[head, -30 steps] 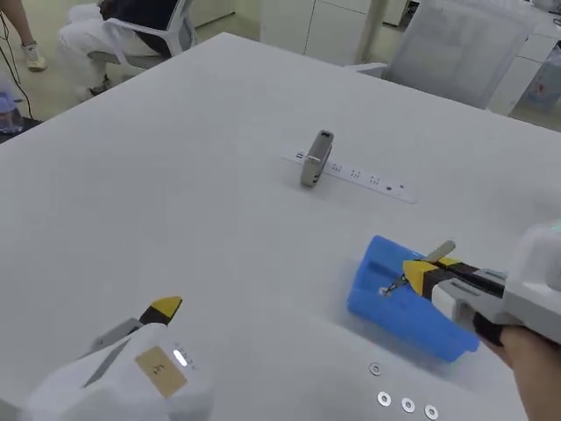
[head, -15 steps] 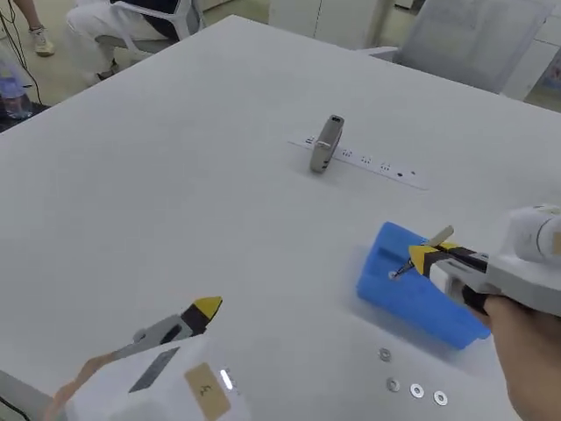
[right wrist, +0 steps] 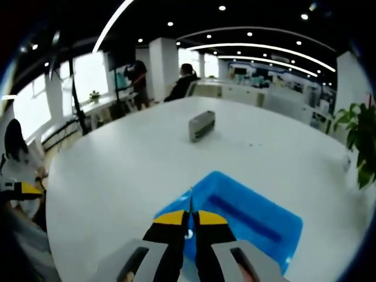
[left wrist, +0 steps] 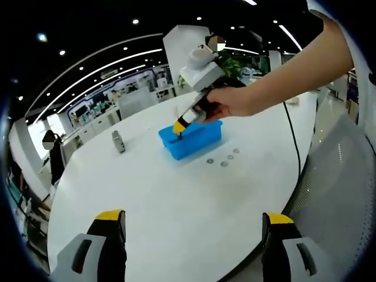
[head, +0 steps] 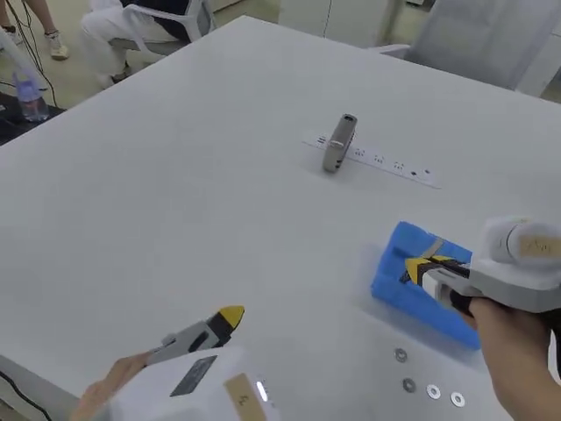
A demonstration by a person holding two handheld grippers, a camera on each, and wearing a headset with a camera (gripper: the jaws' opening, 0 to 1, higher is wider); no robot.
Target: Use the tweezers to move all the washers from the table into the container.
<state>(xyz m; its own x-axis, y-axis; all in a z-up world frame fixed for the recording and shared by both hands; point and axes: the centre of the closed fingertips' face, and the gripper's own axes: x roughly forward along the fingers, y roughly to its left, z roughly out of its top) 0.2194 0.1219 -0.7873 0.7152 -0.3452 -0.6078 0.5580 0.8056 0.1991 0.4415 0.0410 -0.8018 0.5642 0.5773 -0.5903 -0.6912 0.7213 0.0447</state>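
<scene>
I am holding my right claw [right wrist: 190, 220] above the blue rectangular plastic container [right wrist: 252, 226], with its two yellow-tipped jaws pressed together on the thin metal tweezers [right wrist: 190, 205]. The tweezers' points are sticking out ahead of the jaw tips and aiming down into the container's open hollow. Something small and shiny is glinting low between the jaws. It may be a washer, but the right gripper view is too blurred there for me to say.

The container is sitting on the white table [head: 219, 202], toward my right, with its opening facing up. Four small round metal washers [head: 408, 384] are lying flat on the table just beside the container, on the side nearer me. Three are forming a loose row and the fourth is lying a little closer to the container wall.

I am carrying my left claw [left wrist: 192, 217] low over the near part of the table, well apart from the container and the washers. Its jaws are standing wide apart, with bare table showing between them.

Farther out, near the middle of the table, a grey box-shaped device [head: 338, 143] is standing upright at one end of a white power strip [head: 386, 162], well apart from the container.
</scene>
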